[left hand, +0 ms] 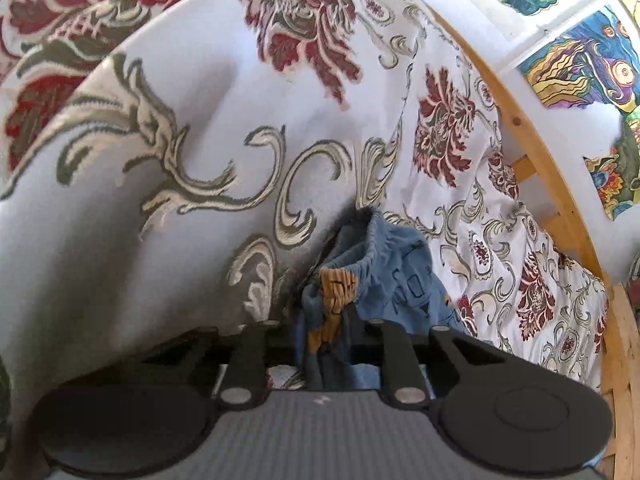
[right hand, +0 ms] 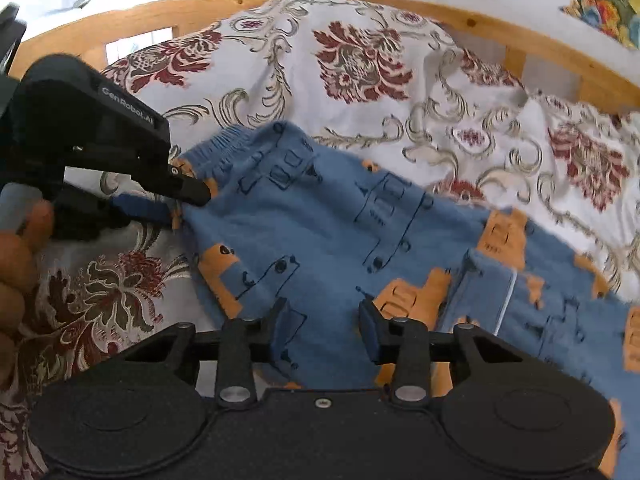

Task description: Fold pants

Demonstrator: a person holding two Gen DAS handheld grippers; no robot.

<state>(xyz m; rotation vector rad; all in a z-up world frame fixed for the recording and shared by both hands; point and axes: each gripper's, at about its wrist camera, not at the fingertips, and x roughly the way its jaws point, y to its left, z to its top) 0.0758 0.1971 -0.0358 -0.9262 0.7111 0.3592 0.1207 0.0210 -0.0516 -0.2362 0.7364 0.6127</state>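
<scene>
Blue pants [right hand: 320, 224] with orange and dark line prints lie spread on the floral bed cover [right hand: 360, 60], waistband to the left and legs running off to the right. My left gripper [right hand: 180, 204] comes in from the left, shut on the waistband corner. In the left wrist view the bunched pants [left hand: 384, 272] rise from between my left gripper's [left hand: 332, 316] jaws and hide its fingertips. My right gripper [right hand: 326, 320] hovers low over the near edge of the pants. Its fingers [right hand: 286, 328] stand apart, with the flat cloth showing between them and no pad pressing on it.
A wooden bed rail [right hand: 520, 36] curves round the far side of the cover. Colourful pictures [left hand: 580, 60] hang on the white wall behind it. A person's hand [right hand: 16, 248] holds the left gripper at the left edge. The cover lies in rumpled folds to the right.
</scene>
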